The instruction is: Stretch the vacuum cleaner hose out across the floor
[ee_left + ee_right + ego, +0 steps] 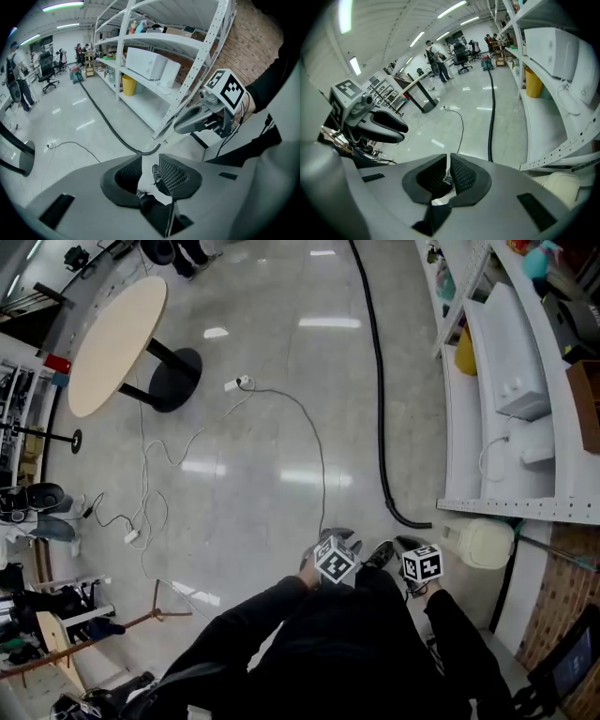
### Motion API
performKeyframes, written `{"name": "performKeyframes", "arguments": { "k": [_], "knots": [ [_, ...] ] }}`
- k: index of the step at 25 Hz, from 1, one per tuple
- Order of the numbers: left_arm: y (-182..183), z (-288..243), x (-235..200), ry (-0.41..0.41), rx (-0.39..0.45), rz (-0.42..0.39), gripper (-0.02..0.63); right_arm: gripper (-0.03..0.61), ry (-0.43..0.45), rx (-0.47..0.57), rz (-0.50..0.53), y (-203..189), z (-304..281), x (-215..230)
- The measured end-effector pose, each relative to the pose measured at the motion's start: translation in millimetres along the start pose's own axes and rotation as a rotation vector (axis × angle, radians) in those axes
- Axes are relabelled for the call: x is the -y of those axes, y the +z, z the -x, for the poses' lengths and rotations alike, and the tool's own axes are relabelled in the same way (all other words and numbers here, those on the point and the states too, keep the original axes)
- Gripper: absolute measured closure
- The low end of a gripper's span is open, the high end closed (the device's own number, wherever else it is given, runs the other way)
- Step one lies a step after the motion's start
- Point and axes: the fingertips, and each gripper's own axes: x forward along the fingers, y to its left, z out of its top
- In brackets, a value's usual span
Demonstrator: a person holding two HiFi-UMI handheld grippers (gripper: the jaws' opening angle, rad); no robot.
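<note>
Hose (380,409) is lying in one long line down the right edge of the floor (234,437), close along the foot of the shelving (467,460). Its far end is running out of sight at the top of the head view, and its near end (420,522) is hooking toward the shelf post. My read is that the stretch is mostly done: the line has no loops or coils, only a gentle bow and that last curl. What may be left is pulling the curl straight, if that is wanted. Neither gripper is on the hose. The left gripper (150,171) is standing a little way open with nothing between the pads, only floor and a shoe showing through the gap. The right gripper (448,174) is all but closed, a thin slit left, gripping nothing. Both are hanging close in front of the person, pointing down. The hose's near end is lying just ahead of the right gripper, toward the shelving and apart from it. A thin cable (322,456) is trailing across the floor to the hose's left, well apart from it.
</note>
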Motion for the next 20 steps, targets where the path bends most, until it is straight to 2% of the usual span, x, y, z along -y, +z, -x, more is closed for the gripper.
{"name": "performKeyframes", "arguments": {
  "k": [4, 6, 9, 15, 17, 20],
  "knots": [
    [8, 41, -6, 0.019, 0.098, 0.091, 0.522, 0.551, -0.005, 0.102, 0.028, 29, 45, -27],
    [22, 68, -16, 0.028, 0.183, 0.125, 0.568, 0.555, -0.007, 0.159, 0.048, 48, 64, -40],
    [51, 108, -31, 0.035, 0.311, 0.141, 0.592, 0.558, -0.014, 0.241, 0.087, 83, 88, -58],
    [114, 162, -38, -0.059, 0.531, 0.198, 0.592, 0.560, -0.024, 0.373, 0.171, 156, 123, -86],
    [124, 174, -38, -0.049, 0.570, 0.191, 0.592, 0.560, -0.021, 0.406, 0.200, 173, 131, -99],
    [129, 193, -39, 0.011, 0.574, 0.109, 0.592, 0.560, -0.036, 0.487, 0.255, 197, 149, -119]
  ]
}}
